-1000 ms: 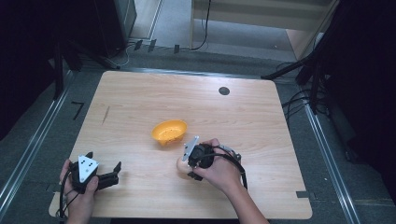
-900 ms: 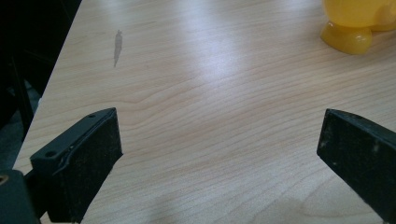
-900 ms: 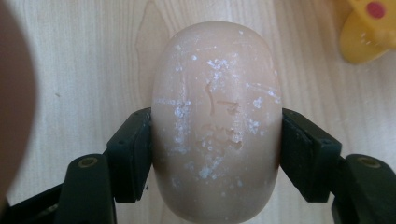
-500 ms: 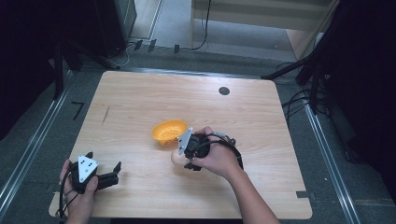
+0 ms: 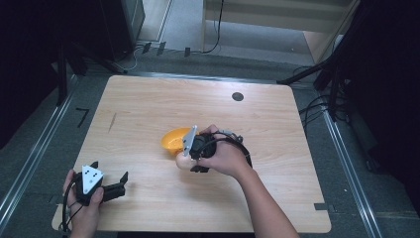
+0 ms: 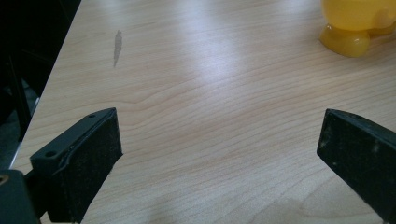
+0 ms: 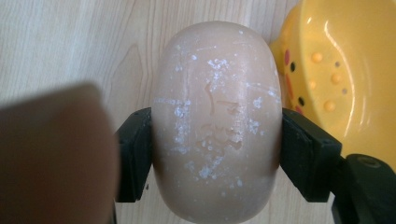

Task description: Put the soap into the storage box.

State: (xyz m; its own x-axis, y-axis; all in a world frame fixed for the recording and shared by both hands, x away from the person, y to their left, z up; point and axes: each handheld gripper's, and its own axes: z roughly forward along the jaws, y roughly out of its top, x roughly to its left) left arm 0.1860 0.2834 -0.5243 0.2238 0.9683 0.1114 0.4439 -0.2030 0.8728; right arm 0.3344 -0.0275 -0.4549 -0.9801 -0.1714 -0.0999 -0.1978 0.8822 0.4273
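The bar of soap [image 7: 215,123] sits squarely between the jaws of the right gripper [image 7: 215,140], both pads clamped on its two long flanks, its rounded end sticking out ahead of the tips. It looks hard and solid, a small dense lump, light enough for one grip. But that smooth, curved, waxy skin with white powdery flecks could slip if the squeeze drifts toward either rounded end, so the flat middle of the sides, where the pads sit now, seems the best hold. Just off to the gripper's right side, close to the soap, lies the yellow soap dish [image 7: 345,74], glossy, with little bumps and drain holes; it seems a light plastic thing that a nudge could shift. Below is the pale wooden table [image 5: 277,124], bare, smooth and level. Well away, near the table's front corner, the left gripper [image 5: 115,187] rests low, jaws wide apart, nothing between them. Around the table: dark floor, cables, a metal rail.
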